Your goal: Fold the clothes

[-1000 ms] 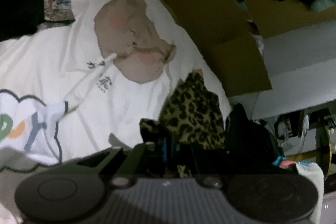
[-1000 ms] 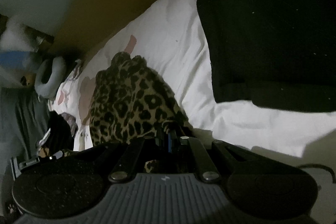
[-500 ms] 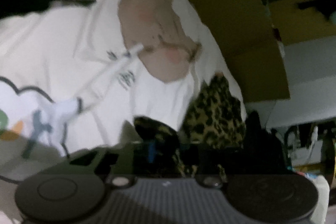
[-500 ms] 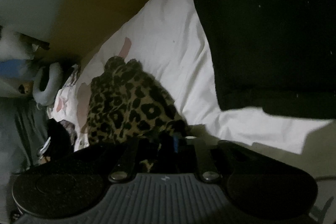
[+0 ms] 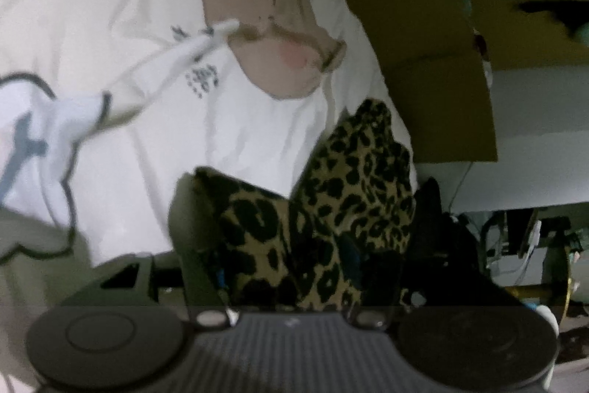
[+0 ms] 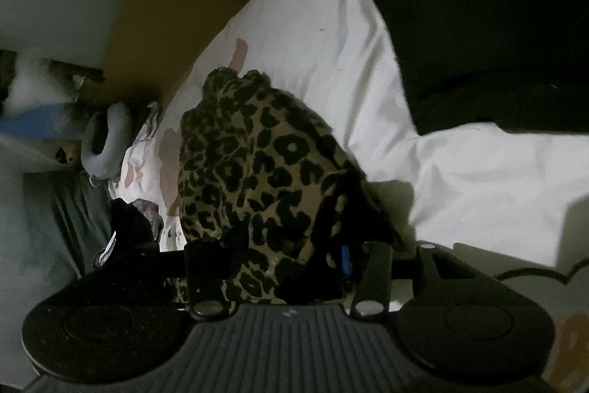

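Left wrist view first: far left, a white garment with a dark-outlined cloud print (image 5: 33,150) lies crumpled on the white bedsheet (image 5: 257,135), a white drawstring (image 5: 184,56) trailing off it towards a beige cartoon print (image 5: 268,21) on the sheet. Moving right, the left hand-held gripper (image 5: 291,267) sits low in the middle, its fingers spread wide with the leopard-print garment (image 5: 349,179) bunched between them; whether they actually pinch the cloth, I can't tell. The fabric rises out of the jaws and stands in a peak on the bed. Beyond it, a brown cardboard panel (image 5: 416,24) leans along the bed's edge.

Over to the right wrist view: on the left, a grey stuffed toy (image 6: 106,139) beside the bed, then the same leopard-print garment (image 6: 257,164) heaped on the white bedsheet (image 6: 331,24). The right hand-held gripper (image 6: 291,264) has its fingers apart too, cloth piled in the gap, grip unclear. Right of that, a black garment (image 6: 478,17) lies flat on the sheet, well apart from the leopard heap.
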Tool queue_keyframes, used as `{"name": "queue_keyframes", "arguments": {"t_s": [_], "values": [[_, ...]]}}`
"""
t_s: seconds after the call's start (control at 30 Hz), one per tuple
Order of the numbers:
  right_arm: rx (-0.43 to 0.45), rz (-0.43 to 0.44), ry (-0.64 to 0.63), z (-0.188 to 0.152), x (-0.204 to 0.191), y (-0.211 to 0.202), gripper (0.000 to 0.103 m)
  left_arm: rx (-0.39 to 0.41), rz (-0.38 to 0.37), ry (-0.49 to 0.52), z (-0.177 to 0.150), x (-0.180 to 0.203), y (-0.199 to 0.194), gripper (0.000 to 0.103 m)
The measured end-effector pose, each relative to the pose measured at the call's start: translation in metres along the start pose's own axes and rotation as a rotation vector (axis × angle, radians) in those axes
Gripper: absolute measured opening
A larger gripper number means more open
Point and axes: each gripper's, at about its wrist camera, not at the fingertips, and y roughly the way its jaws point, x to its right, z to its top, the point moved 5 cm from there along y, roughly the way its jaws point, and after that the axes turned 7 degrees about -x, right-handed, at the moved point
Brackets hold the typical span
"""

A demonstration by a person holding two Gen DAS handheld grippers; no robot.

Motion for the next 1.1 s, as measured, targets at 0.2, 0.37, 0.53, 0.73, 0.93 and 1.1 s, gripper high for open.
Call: {"name": "queue_keyframes", "arguments": {"t_s": [0.2,0.37,0.53,0.73,0.93,1.1], "values": [[0.035,0.037,0.029,0.013,-0.003,0.005,0.055,-0.023,0.001,0.044,0.004,0.024,0.011,0.064],[0.038,0.059,0.040,0.022,-0.003,0.011,0.066,-0.003,0.026,0.054,0.019,0.032,0.014,0.064],[0.044,0.077,0.043,0.031,-0.006,0.016,0.075,0.016,0.051,0.063,0.034,0.040,0.017,0.062],[0.068,0.127,0.079,0.037,-0.009,0.008,0.077,0.042,0.015,0.024,0.041,0.042,0.012,0.062],[0.092,0.173,0.088,0.039,-0.011,-0.001,0.079,0.077,-0.019,0.035,0.046,0.054,0.002,0.062],[0.128,0.171,0.076,0.046,-0.015,-0.008,0.079,0.098,-0.015,0.059,0.051,0.063,-0.002,0.062]]}}
